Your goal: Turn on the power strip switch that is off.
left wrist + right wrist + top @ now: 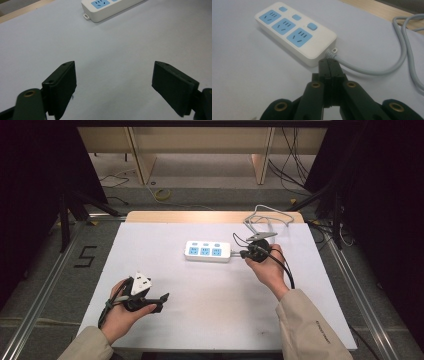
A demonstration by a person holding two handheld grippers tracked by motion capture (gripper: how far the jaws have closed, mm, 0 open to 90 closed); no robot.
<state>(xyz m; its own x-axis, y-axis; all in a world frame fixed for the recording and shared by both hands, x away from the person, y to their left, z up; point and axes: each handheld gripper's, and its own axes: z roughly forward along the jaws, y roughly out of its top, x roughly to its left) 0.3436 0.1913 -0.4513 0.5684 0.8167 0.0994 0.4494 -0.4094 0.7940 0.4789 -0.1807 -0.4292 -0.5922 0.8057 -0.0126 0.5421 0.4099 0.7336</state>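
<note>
One white power strip (208, 251) with three blue sockets is seen mid-table, the right gripper (328, 65) pressed closed just beside its cord end, the left gripper (113, 85) spread open well apart from it.

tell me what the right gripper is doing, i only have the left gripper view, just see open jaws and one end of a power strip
Observer: The right gripper has its jaws pressed together at the cord end of the power strip, holding nothing.
Operator: is anything plugged into the strip
Observer: No. The right gripper view shows three blue sockets, all empty, each with a blue button beside it.
Operator: where does its cord go
Observer: The grey cord runs from the strip's right end and loops toward the far edge of the table in the high view.
Operator: and my left gripper
Observer: The left gripper sits at the near left of the table, well apart from the strip.
</note>
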